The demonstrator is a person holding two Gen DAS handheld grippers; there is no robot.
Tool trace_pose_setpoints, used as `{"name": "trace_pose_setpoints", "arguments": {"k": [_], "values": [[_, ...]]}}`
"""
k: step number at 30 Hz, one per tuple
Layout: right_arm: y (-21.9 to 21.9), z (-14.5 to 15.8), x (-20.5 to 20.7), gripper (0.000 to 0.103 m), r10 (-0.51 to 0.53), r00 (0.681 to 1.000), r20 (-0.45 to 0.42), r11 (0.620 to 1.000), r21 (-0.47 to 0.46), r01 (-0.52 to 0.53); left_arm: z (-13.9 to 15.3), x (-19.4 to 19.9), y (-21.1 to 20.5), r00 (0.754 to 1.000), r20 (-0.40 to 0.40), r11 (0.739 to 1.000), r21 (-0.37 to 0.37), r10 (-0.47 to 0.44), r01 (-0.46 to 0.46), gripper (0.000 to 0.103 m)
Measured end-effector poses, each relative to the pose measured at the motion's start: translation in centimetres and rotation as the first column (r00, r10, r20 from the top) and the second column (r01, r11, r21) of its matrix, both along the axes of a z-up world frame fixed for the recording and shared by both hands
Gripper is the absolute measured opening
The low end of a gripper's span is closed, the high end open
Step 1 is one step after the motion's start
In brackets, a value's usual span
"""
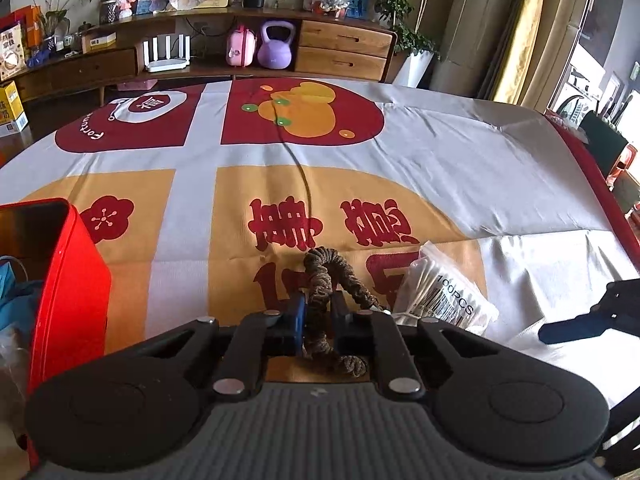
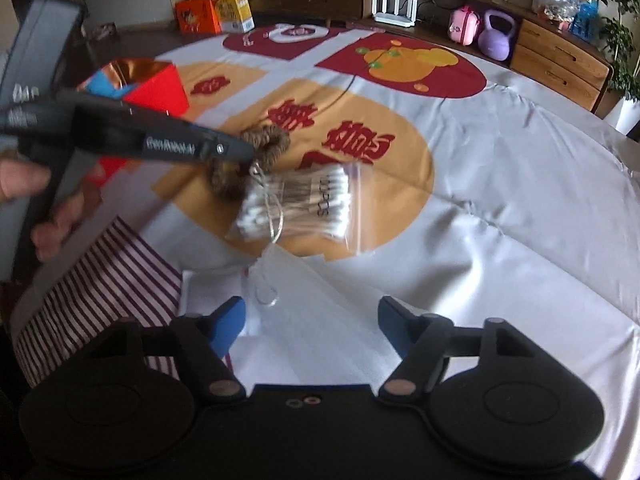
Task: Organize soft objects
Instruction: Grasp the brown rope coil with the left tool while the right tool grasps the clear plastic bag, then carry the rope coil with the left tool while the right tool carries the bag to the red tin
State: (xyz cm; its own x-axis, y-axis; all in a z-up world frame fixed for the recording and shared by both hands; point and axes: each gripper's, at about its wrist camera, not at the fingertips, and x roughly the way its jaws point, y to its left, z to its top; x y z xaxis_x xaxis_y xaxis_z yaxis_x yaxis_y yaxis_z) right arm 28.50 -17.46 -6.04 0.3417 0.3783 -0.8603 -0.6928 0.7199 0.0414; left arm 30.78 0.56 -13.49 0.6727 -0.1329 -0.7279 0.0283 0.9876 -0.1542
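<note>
In the left wrist view the left gripper (image 1: 317, 320) sits low at the centre of the frame, its blue fingers (image 1: 295, 322) pinched tight on a brown fabric scrunchie (image 1: 320, 276), which loops up just beyond them and trails behind toward the camera. The scrunchie lies on the printed tablecloth (image 1: 400, 160) covering the worktop, and gripping its bunched middle looks like a sensible hold, since the loose cloth ring would likely slip from any lighter bite. Just right of it, touching or nearly so, lies a clear bag of cotton swabs (image 1: 444, 300), a piece of string showing at its near end. At the left edge stands an open red box (image 1: 72, 280), probably where the soft things are meant to go; it is near enough for a short carry. The right gripper (image 2: 310, 328), seen at the bottom of the right wrist view, has its fingers (image 2: 228, 326) well apart with nothing between them, hovering over a white sheet (image 2: 320, 300) near the swabs, apparently clear of the other hand's work. A striped cloth (image 2: 100, 280) lies at lower left there.
</note>
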Motion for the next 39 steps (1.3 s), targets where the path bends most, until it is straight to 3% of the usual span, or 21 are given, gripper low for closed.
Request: {"name": "trace_pose_setpoints", "arguments": {"k": [7,10,23,39], "values": [[-0.3,0.3,-0.8,0.019,-0.008,0.999,0.044,1.000,-0.016,0.008,0.5,-0.4,0.2,1.000,0.005,1.000,-0.008,0.003,-0.003,0.011],[-0.7,0.8,-1.1,0.007,-0.040,0.998,0.054,0.999,0.010,0.040,1.0,-0.8,0.1,1.000,0.012,1.000,-0.007,0.000,0.000,0.011],[-2.8,4.7,-2.8,0.005,-0.219,0.975,0.021,0.958,0.193,0.211,4.7,-3.9,0.2,0.999,0.048,1.000,-0.024,0.009,-0.008,0.010],[-0.7,8.4,-6.9,0.005,-0.228,0.973,0.036,0.947,0.240,0.213,7.9,-9.4,2.1,0.997,0.068,0.996,-0.083,0.035,-0.029,0.010]]}}
